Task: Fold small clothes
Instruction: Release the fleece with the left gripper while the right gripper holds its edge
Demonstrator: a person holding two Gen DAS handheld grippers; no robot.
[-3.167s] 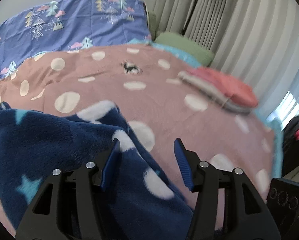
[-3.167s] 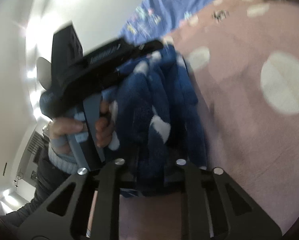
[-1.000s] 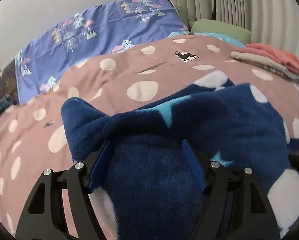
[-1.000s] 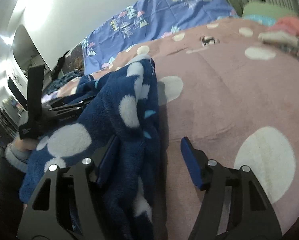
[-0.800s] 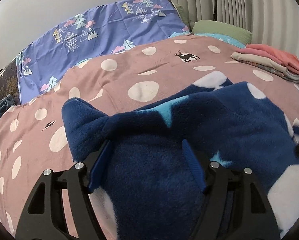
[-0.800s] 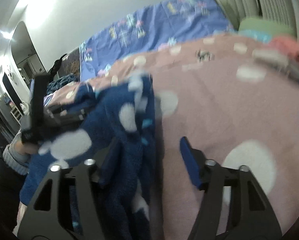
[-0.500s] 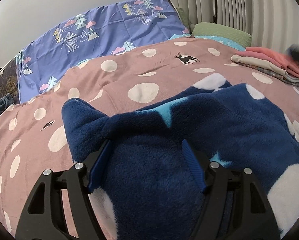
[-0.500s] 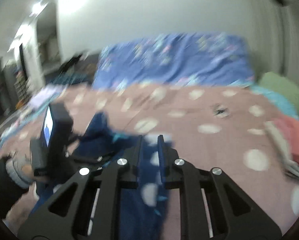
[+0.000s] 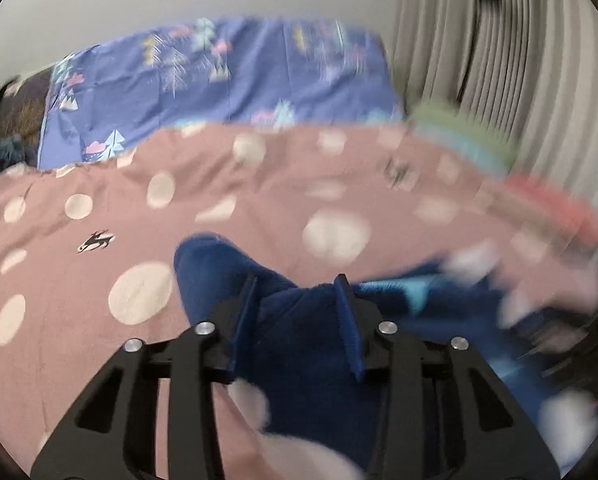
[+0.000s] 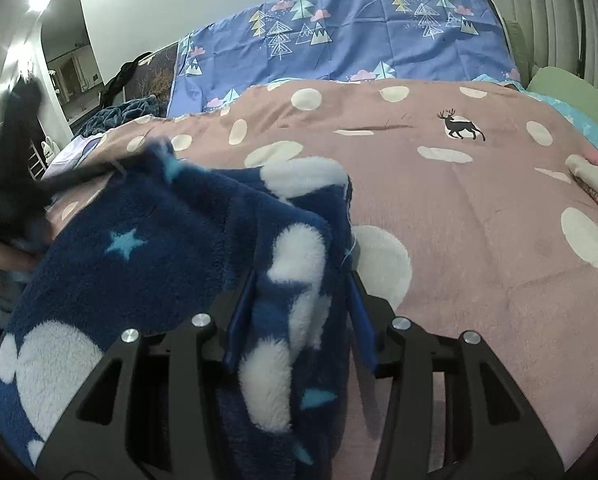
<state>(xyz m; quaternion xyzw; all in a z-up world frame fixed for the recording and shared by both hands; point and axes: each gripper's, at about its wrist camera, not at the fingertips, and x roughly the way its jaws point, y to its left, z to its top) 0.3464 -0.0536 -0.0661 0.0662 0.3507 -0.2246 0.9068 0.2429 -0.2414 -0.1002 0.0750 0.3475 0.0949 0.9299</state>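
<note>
The fleece (image 10: 171, 248), dark blue with white blobs and pale stars, lies bunched on the bed (image 10: 479, 208), low and left of centre in the right wrist view and running from 6 to 4 o'clock in the left one. A thick fold of it sits in each gripper.

In the left gripper (image 9: 297, 312) the jaws have just been closing: a second ago they stood wide around a broad hump of fleece, and now they are clearly narrower with a ridge of it (image 9: 299, 332) bunched between them. We take that as a grip forming, though blur keeps us from saying the pads press firmly. The right gripper (image 10: 299, 312) was shut, or nearly so, above the bed half a second ago; its jaws have since been opening and now stand part open with a white-spotted fold between them, the pads hard against the pile on both sides. We judge both ends of the garment are being taken up so it can be spread or folded over.

Much is unclear. The left view is smeared, worst from 2 to 5 o'clock, where the fleece's far edge and a reddish pile (image 9: 555, 204) dissolve. In the right view the person's hand (image 10: 3, 256) and the other gripper, at 9 o'clock, are streaks. The folded clothes (image 10: 595, 180) at 3 o'clock are cut off by the frame, and the fleece's lower edge is hidden under the gripper bodies.
</note>
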